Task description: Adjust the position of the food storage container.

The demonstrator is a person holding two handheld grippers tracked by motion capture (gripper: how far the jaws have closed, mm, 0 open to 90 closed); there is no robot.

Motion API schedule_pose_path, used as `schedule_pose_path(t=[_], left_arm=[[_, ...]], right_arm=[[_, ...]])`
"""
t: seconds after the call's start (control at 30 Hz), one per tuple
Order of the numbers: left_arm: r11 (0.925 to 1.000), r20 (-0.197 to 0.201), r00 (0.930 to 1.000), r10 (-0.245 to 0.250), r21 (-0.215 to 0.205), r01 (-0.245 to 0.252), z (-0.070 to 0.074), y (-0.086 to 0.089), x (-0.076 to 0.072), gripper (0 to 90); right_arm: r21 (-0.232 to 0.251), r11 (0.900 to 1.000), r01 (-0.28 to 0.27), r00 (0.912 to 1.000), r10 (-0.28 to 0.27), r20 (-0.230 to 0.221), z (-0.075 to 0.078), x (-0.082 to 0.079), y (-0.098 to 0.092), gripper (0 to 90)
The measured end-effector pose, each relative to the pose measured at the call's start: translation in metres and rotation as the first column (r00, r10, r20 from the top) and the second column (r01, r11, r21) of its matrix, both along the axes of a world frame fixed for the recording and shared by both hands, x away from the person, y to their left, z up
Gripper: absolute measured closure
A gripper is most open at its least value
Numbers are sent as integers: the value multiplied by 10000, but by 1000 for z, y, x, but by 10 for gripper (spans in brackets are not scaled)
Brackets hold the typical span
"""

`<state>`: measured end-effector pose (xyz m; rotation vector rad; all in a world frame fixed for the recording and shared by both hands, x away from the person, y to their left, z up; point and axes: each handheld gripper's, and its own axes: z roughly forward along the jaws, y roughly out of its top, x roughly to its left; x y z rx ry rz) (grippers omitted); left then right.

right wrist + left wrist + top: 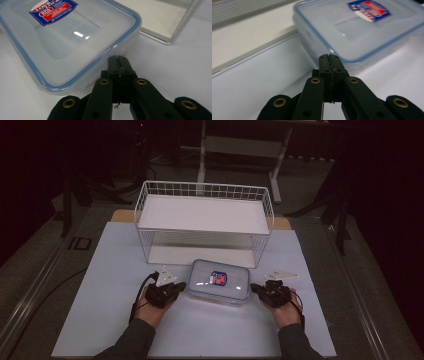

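White mat [115, 320] on the table, dark room all around, a table frame [240, 145] dim at the far end. Wire rack [205, 222] stands far-centre; the lidded container [219, 281] sits just near it. Left gripper [181, 285] and right gripper [254, 288], jaws pressed together and empty, flank its ends; contact is hard to judge.

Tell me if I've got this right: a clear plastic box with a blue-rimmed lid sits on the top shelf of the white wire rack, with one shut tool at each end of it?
Not quite. The high view shows the box on the table in front of the wire rack, not on its top shelf. The rest holds: the left tool and right tool sit shut at its two ends.
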<state>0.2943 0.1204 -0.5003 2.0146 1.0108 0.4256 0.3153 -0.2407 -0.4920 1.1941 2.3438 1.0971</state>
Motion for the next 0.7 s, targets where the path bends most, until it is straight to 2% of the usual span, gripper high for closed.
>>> schedule_pose_path(t=[0.03, 0.07, 0.13, 0.2, 0.27, 0.37, 0.4, 0.47, 0.5, 0.53, 0.6, 0.7], left_arm=[[10000, 0, 10000, 0, 0, 0, 0, 0, 0, 897], [9991, -95, 9991, 412, 127, -411, -2, 6, 10, 896], [9969, -198, 9969, 758, 224, -754, -4, 10, 18, 896], [9956, -391, 9949, 929, 123, -924, -6, 13, 25, 896], [9967, -400, 9959, 808, -9, -809, -7, 13, 29, 896], [9970, -339, 9971, 678, 386, -665, -7, 10, 28, 897], [9976, -430, 9970, 650, 267, -639, -8, 12, 28, 897], [9971, -389, 9973, 620, 476, -602, -6, 15, 26, 897], [9968, -384, 9972, 649, 486, -630, -6, 17, 24, 897], [9969, -372, 9971, 670, 437, -654, -5, 19, 23, 897], [9968, -388, 9967, 707, 397, -692, -3, 24, 21, 897], [9958, -334, 9957, 867, 309, -857, -2, 30, 15, 897]], right_arm=[[7, 10000, 2, 10000, -2, 3, 0, 1, 2, 898], [11, 10000, -26, 10000, 26, -9, 0, 3, 6, 897], [-10, 10000, -33, 10000, 33, -29, 0, 5, 10, 898], [-1, 10000, -45, 10000, 45, -6, 0, 7, 14, 898], [-16, 10000, -22, 10000, 22, -46, -1, 9, 16, 898], [16, 10000, -67, 9999, 67, -128, -4, 11, 18, 898], [-129, 9999, -85, 9998, 83, -176, -6, 12, 20, 898], [-437, 9980, -448, 9984, 432, -374, -12, 12, 25, 899], [-653, 9966, -496, 9986, 481, -238, -14, 10, 30, 899], [-636, 9971, -412, 9991, 404, -140, -14, 10, 33, 899], [-220, 9992, -343, 9991, 337, -268, -15, 11, 36, 899], [-197, 9991, -376, 9989, 370, -288, -16, 11, 43, 899]])
